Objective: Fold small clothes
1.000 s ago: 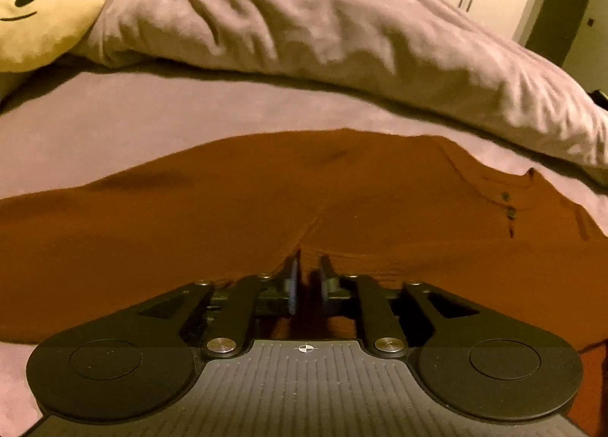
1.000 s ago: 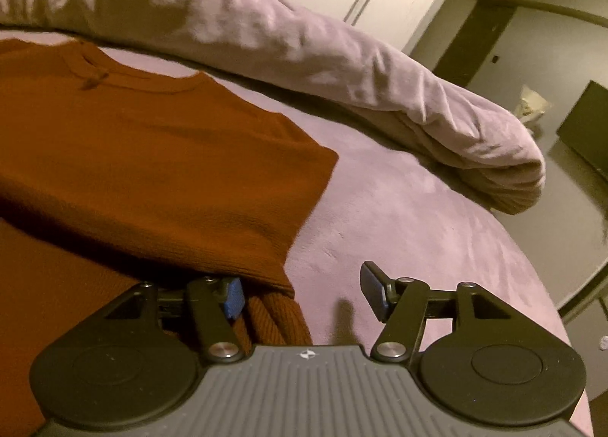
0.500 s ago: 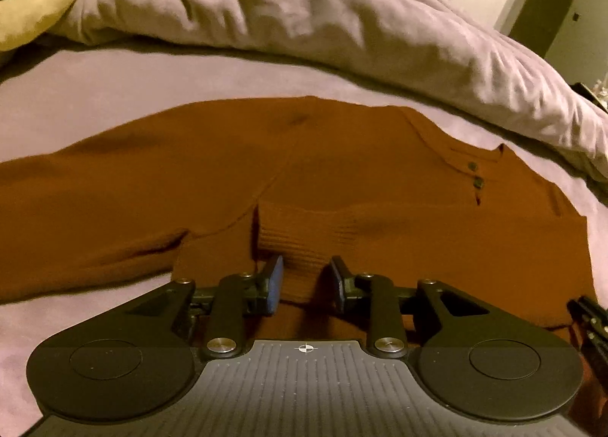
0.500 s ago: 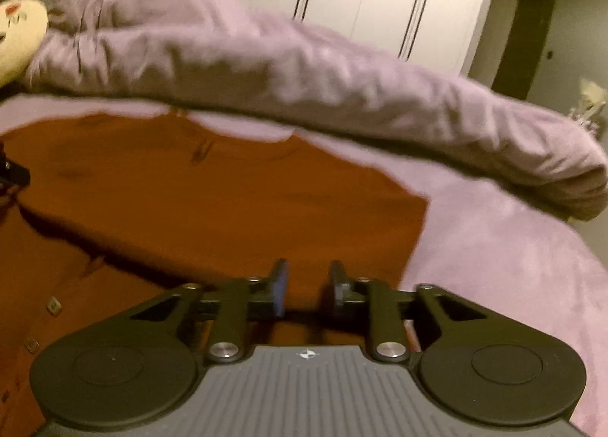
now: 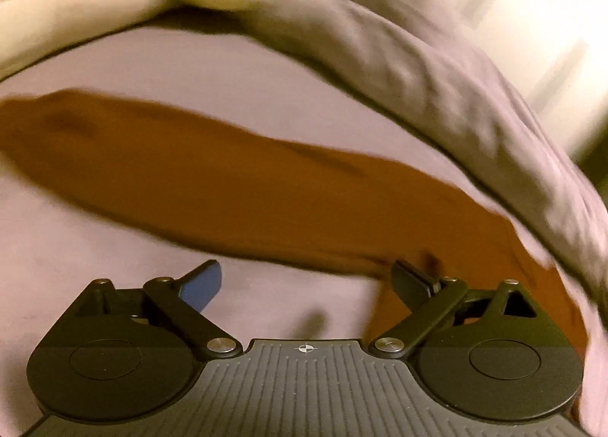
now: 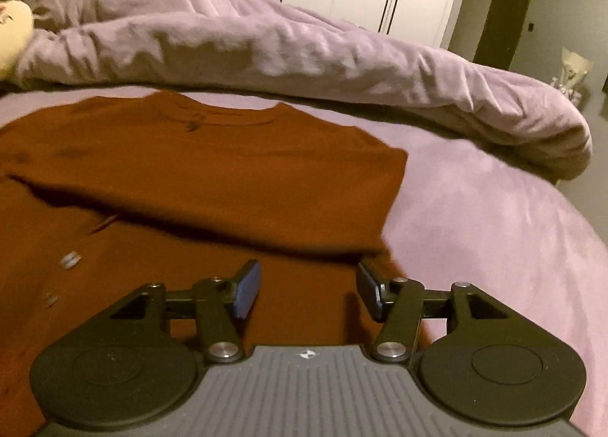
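On the purple bed sheet (image 6: 475,209), the rust sweater (image 6: 197,178) lies with one side folded over its body. Both grippers, pinching fabric half a second ago, now stand released: left gripper (image 5: 306,281) swings toward the unfolded sleeve (image 5: 159,167); right gripper (image 6: 307,290) hovers empty above the fold. The other side comes next.

A black two-finger left tool (image 5: 306,281) with a grey ribbed body, round black side discs, silver pivot screws, a small crosshair mark and blue-faced pads is seen; the matching right tool (image 6: 307,287) is built alike.
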A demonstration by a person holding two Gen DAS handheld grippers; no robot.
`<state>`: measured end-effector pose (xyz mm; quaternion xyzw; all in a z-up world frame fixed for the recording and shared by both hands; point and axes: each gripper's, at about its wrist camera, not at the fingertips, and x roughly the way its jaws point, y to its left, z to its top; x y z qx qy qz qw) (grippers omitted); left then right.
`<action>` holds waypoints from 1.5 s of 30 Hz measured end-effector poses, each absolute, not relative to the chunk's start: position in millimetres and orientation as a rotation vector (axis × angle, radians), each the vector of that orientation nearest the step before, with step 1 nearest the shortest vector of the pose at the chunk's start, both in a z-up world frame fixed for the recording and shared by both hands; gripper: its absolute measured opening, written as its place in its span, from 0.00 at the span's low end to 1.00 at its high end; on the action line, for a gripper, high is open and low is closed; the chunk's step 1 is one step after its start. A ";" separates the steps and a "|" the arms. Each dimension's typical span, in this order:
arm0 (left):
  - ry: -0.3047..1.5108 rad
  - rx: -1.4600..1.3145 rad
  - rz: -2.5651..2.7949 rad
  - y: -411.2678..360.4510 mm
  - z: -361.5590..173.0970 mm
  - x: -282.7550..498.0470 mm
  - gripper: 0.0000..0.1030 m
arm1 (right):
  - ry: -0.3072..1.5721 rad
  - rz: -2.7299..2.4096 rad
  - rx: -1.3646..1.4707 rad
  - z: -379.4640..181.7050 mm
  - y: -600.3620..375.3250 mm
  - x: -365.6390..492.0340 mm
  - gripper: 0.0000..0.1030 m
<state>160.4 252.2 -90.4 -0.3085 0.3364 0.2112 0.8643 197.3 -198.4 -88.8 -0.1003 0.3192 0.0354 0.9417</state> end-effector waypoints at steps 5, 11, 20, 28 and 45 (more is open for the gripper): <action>0.605 -0.812 0.660 322.0 -98.0 109.9 0.89 | 0.656 0.042 -0.167 -92.8 -199.6 171.9 0.58; 0.476 -0.972 0.750 378.6 -109.7 88.0 0.76 | 0.670 0.027 -0.202 -88.3 -193.5 167.6 0.59; 0.467 -1.038 0.777 415.0 -121.6 88.1 0.12 | 0.675 0.013 -0.219 -89.7 -186.9 165.4 0.59; 0.473 -0.659 0.637 357.0 -57.8 118.2 0.09 | 0.660 0.028 -0.172 -90.9 -193.7 163.5 0.50; 0.692 -0.086 0.017 57.8 -58.7 210.7 0.72 | 0.675 0.063 -0.027 -77.8 -219.2 165.6 0.38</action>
